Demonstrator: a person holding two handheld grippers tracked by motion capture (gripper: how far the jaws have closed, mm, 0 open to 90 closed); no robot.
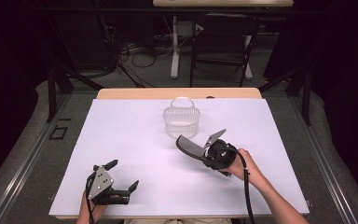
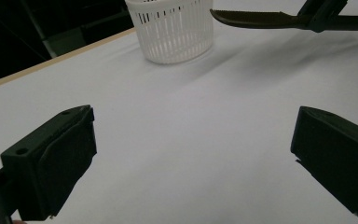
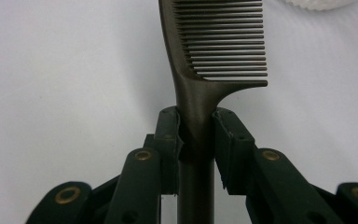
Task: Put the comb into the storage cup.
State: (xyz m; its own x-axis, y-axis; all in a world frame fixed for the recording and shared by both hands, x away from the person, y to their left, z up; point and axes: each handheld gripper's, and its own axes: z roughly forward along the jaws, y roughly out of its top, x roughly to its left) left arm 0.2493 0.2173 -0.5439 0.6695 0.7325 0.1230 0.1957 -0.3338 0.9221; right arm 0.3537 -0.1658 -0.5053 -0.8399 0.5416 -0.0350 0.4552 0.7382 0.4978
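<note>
A dark comb (image 1: 189, 146) hangs above the white table cover, right of centre, and my right gripper (image 1: 207, 152) is shut on its handle. In the right gripper view the comb (image 3: 214, 42) rises straight from between the two jaws of that gripper (image 3: 197, 128), teeth pointing right. A white slotted basket (image 1: 182, 123) with a handle stands just beyond the comb's tip. My left gripper (image 1: 122, 174) rests near the front left edge, open, with nothing between its jaws. The left gripper view looks past this gripper (image 2: 193, 154) to the basket (image 2: 172, 30) and the comb (image 2: 256, 18) held level.
A white sheet (image 1: 130, 135) covers the table, with a wooden strip (image 1: 177, 93) along the far edge. Beyond the table are a dark chair (image 1: 223, 42), cables on the floor and black frame legs.
</note>
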